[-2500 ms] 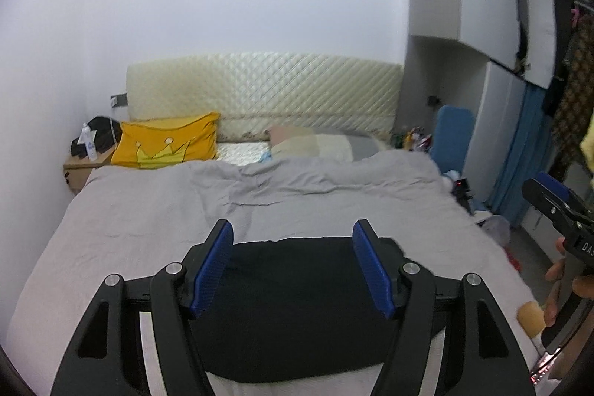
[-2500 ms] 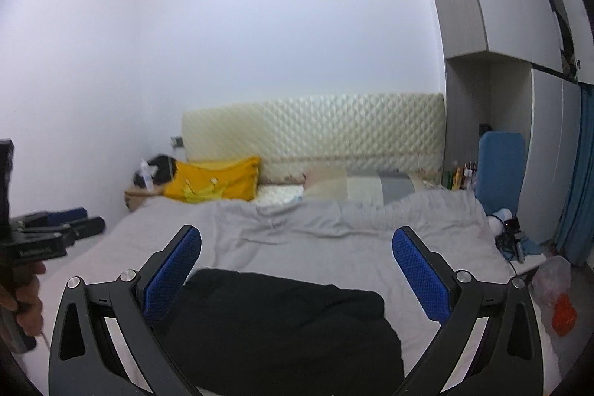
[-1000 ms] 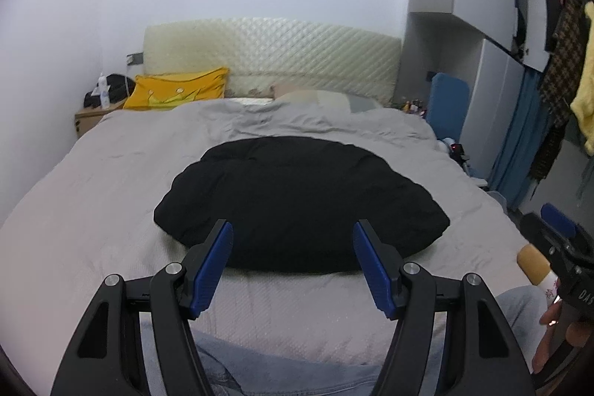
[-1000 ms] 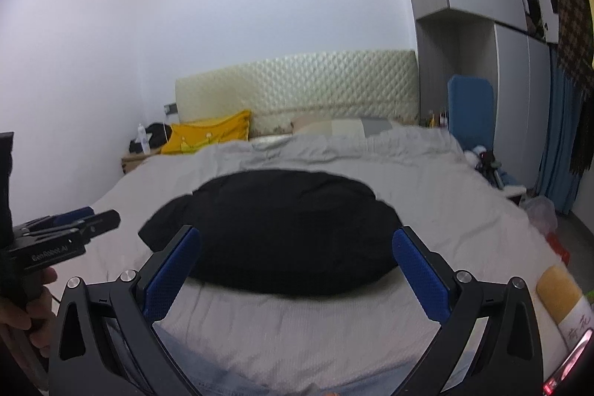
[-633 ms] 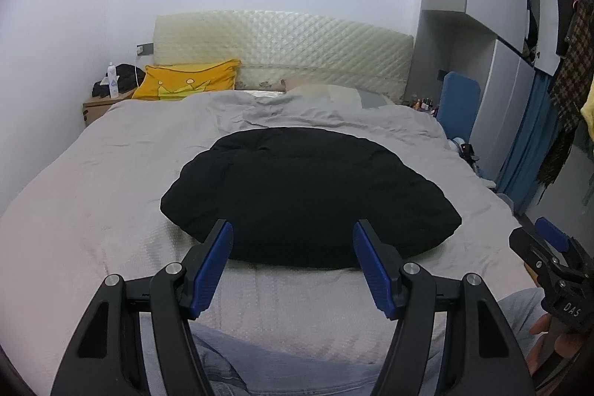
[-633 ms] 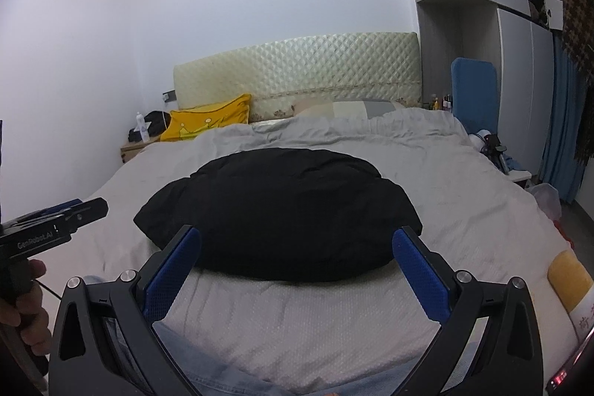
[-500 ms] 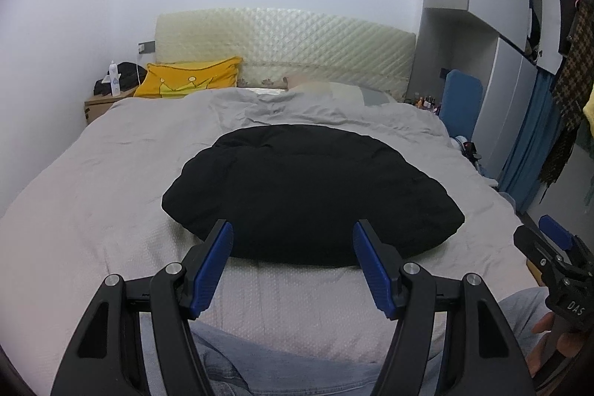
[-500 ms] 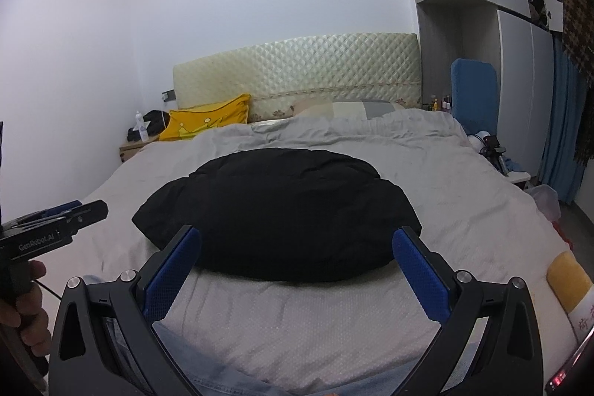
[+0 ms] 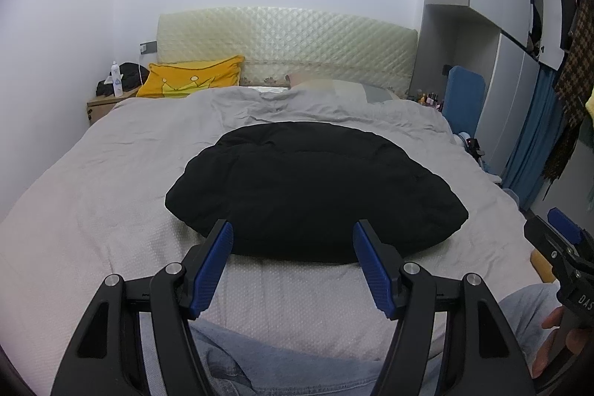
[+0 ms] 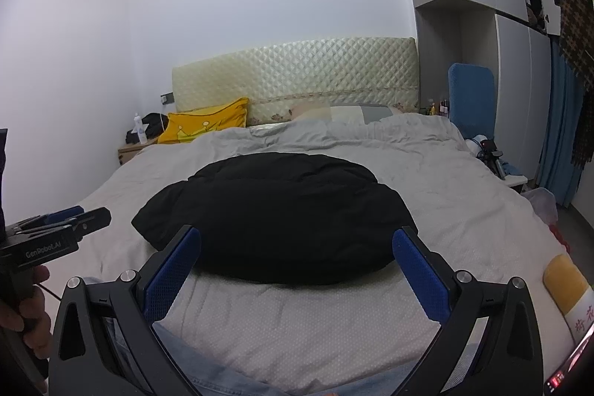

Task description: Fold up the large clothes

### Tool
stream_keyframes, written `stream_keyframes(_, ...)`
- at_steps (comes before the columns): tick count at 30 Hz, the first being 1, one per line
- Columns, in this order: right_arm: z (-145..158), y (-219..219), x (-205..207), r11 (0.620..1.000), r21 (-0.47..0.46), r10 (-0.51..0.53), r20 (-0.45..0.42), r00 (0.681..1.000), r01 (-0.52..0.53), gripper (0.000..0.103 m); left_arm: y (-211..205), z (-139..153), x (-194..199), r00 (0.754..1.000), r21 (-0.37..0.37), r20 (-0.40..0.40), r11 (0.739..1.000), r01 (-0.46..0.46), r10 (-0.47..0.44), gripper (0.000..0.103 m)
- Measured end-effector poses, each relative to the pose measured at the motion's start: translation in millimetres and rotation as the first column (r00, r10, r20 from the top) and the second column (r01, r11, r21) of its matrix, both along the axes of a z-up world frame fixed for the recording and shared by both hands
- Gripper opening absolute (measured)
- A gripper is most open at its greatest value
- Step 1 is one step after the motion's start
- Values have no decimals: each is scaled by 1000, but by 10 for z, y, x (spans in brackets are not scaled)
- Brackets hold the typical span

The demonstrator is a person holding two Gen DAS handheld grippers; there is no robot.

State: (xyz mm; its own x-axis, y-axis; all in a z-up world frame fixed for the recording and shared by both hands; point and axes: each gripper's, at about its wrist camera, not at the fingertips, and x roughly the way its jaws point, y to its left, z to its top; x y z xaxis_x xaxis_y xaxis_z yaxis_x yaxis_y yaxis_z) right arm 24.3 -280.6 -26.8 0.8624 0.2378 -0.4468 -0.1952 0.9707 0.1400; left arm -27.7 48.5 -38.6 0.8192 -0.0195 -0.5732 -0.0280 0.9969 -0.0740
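Right now your left gripper and right gripper both gape empty before the black coat.

Black garment; grey bedspread; yellow pillow

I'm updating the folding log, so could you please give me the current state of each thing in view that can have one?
black garment: lying bunched in a puffy mound on the bed, held by neither gripper.
left gripper: open, empty, short of the garment.
right gripper: open, empty, short of the garment.
grey bedcover: spread over the bed, wrinkled near the pillows.
yellow pillow: propped against the headboard.
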Motion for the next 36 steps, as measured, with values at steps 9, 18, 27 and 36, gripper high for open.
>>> stream_keyframes(9,19,-19,-20,1000,6,-9,4,1000,9,103,-26,12,-16,1000,14,-5,1000,4,-4,68)
stream_keyframes(18,47,-53,-36,1000,5,-16,8,1000,16,103,-7,-3,-38,1000,22,-9,1000,-2,2,68)
stream_keyframes(27,65,-73,-48,1000,4,-23,11,1000,23,103,-21,-5,-44,1000,31,-7,1000,-1,1,68)
stream_keyframes(36,72,-63,-51,1000,2,-25,8,1000,24,103,-10,22,-51,1000,17,-10,1000,-9,10,68)
